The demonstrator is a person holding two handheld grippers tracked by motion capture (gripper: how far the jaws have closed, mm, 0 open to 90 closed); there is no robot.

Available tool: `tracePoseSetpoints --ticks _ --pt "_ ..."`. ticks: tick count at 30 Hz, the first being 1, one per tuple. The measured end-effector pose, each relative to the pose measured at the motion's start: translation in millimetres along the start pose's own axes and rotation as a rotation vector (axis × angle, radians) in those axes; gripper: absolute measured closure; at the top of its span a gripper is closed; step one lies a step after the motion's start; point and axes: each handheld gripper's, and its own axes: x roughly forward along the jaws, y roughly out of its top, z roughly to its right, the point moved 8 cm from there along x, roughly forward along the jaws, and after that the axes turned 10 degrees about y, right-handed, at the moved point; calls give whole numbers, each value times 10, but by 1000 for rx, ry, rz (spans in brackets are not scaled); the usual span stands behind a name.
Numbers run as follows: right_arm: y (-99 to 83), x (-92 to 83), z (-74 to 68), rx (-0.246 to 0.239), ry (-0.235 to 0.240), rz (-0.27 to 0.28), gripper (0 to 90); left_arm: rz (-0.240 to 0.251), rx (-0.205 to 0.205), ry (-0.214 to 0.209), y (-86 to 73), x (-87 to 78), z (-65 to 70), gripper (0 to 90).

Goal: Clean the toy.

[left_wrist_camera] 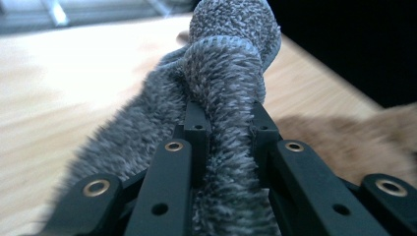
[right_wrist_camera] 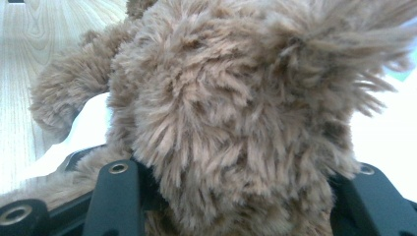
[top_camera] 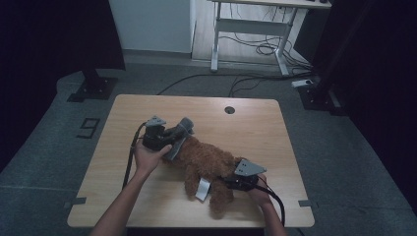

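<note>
A brown teddy bear [top_camera: 206, 160] lies on the wooden table [top_camera: 246, 128], with a grey fuzzy scarf [top_camera: 183, 129] at its upper end. My left gripper [top_camera: 173, 133] is shut on the scarf. In the left gripper view the scarf [left_wrist_camera: 226, 59] is pinched between the black jaws of that gripper [left_wrist_camera: 228, 115] and rises above them in a loop. My right gripper [top_camera: 227, 179] is shut on the bear's lower end. In the right gripper view the bear's brown fur [right_wrist_camera: 231, 98] bulges between the jaws of the gripper [right_wrist_camera: 241, 169]. A white tag [top_camera: 202, 189] hangs from the bear.
A round cable hole [top_camera: 229, 109] sits near the table's far edge. Beyond the table a white desk frame [top_camera: 251, 29] stands over loose cables on the floor. Black stand bases are at the back left [top_camera: 93, 86] and back right [top_camera: 319, 96].
</note>
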Motion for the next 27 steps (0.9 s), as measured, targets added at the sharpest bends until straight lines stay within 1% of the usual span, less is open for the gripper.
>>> tracePoseSetpoints --ticks 1,2,3,4,5,6,7,8,10,12,13,14,16,17,18,19,20,21,22,23,24,25,26,27 --pt "3 3 0 -1 0 1 437 15 0 -8 33 -28 19 760" --pt "4 6 -1 -2 0 1 437 15 14 -9 54 -35 36 760" --pt "4 6 -1 -2 0 1 437 15 14 -9 54 -35 36 760" --pt "6 8 -6 -2 -2 2 438 6 21 -16 70 9 75 760" --pt "6 8 -6 -2 -2 2 438 6 21 -16 70 9 75 759" --pt "10 9 -15 -4 -4 2 437 -24 25 -29 42 120 114 758" --pt "10 9 -15 -4 -4 2 437 -24 25 -29 42 120 114 756" --pt "11 5 -21 -10 -1 0 437 -71 18 -33 -30 259 116 753" --pt "11 4 -22 -9 1 3 437 -95 -25 -50 -110 364 88 751" --pt "13 4 -11 -9 -4 4 437 -100 -59 -69 -177 402 56 757" --pt "13 4 -11 -9 -4 4 437 -100 -59 -69 -177 402 56 761" --pt "22 -3 2 -17 -12 1 436 -91 -80 -78 -229 373 34 764" --pt "34 -6 9 -33 -18 -2 437 -74 -88 -78 -292 320 29 769" --pt "44 -6 13 -45 -30 -7 438 -74 -88 -78 -292 320 29 771" --pt "57 -4 21 -58 -43 -16 441 -64 -83 -73 -364 268 27 773" --pt "57 -4 21 -58 -43 -16 441 -64 -83 -73 -364 268 27 773" --pt "92 -8 39 -83 -60 -40 442 -52 -99 -82 -414 210 14 775" --pt "92 -8 39 -83 -60 -40 442 -52 -99 -82 -414 210 14 775" --pt "148 -8 77 -106 -72 -65 441 -44 -123 -90 -451 165 -10 776" --pt "181 -4 109 -123 -75 -87 439 -41 -135 -94 -468 149 -20 777" --pt "218 4 147 -131 -80 -104 434 -39 -145 -95 -484 135 -31 776" --pt "218 4 147 -131 -80 -104 434 -39 -145 -95 -484 135 -31 777" --pt "273 22 237 -130 -84 -140 411 -30 -159 -97 -514 114 -46 777" --pt "273 22 237 -130 -84 -140 411 -30 -159 -97 -514 114 -46 777"
